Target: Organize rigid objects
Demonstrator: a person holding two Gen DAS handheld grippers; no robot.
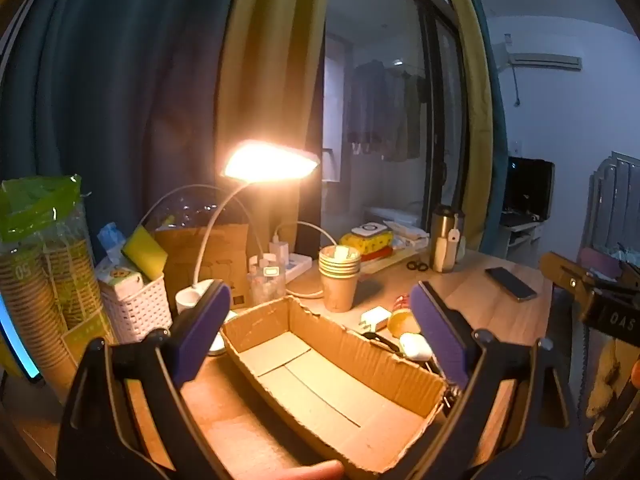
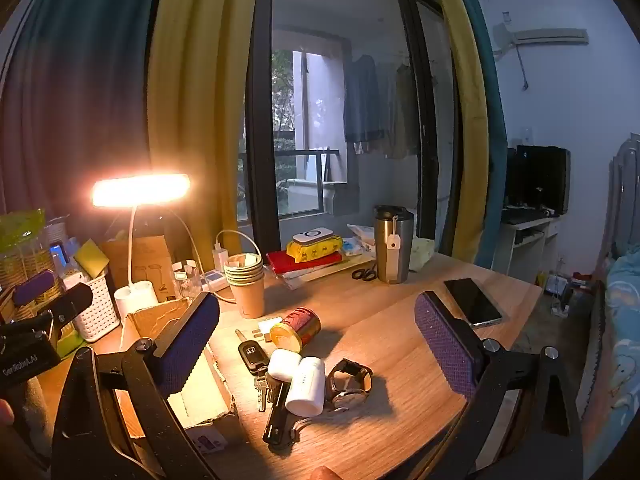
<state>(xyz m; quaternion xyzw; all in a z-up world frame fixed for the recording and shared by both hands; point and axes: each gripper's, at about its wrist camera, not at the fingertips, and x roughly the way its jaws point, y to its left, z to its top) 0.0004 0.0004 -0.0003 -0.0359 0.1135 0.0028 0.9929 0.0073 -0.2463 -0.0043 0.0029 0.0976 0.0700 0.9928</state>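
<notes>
Wood-grain tabletop (image 2: 380, 320) fills the lower half of both views, with teal and yellow curtains (image 2: 180, 100) and a dark glass door behind. Your lit white gooseneck desk lamp (image 2: 140, 190) glows at left. Lower centre of the left view, the torn brown cardboard box (image 1: 332, 376) sits open between your left gripper (image 1: 320, 340), spread wide and holding nothing. Your right gripper (image 2: 316, 344) is equally wide above the clutter at lower centre: red-and-yellow tin can (image 2: 296, 328), white pill bottle (image 2: 306, 386), black wristwatch (image 2: 350, 382), black car key (image 2: 253, 354).
</notes>
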